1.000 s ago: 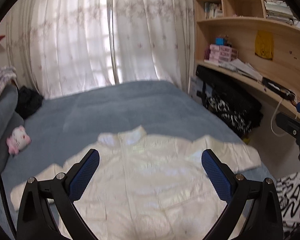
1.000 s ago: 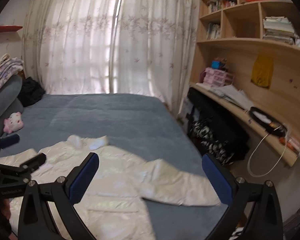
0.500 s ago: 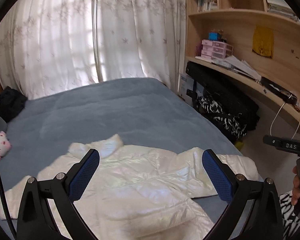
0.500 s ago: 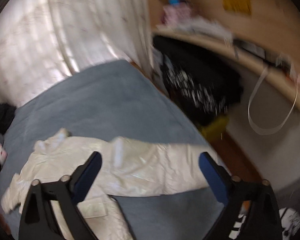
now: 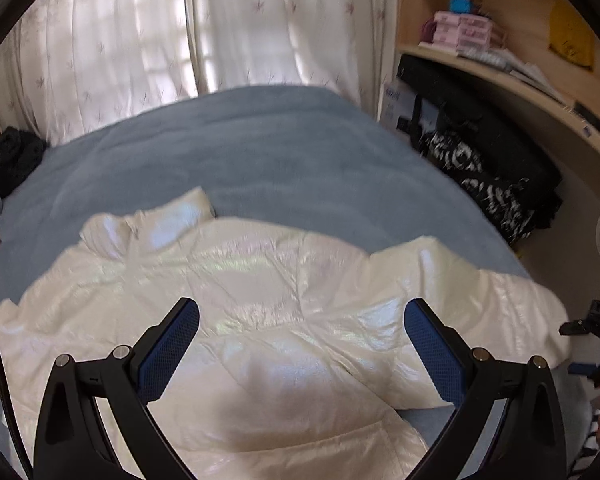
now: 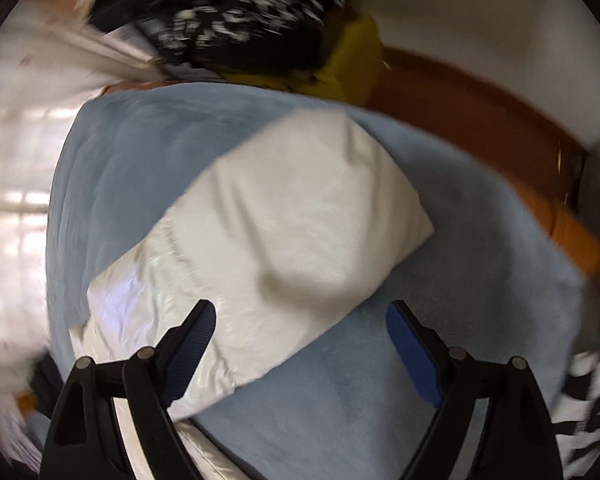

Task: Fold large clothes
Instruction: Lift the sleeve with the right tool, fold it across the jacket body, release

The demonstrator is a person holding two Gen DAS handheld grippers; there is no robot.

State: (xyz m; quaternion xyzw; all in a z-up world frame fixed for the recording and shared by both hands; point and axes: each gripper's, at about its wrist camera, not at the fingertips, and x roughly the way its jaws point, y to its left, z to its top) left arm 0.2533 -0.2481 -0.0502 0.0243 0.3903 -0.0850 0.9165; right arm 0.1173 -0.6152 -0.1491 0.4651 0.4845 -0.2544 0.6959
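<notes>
Grippers, both wide open and empty, are nearing the white puffer jacket: right gripper is swinging down over the sleeve at frame centre, left gripper is hovering over the body, so folding is starting.

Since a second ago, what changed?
The right gripper swung down from the room view and now looks at the jacket's sleeve near the bed edge. The left gripper moved closer over the jacket. Both stayed open, gripping nothing; the jacket stayed flat.

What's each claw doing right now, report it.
Left claw: open, empty, above the white jacket.
Right claw: open, empty, over the jacket sleeve.
</notes>
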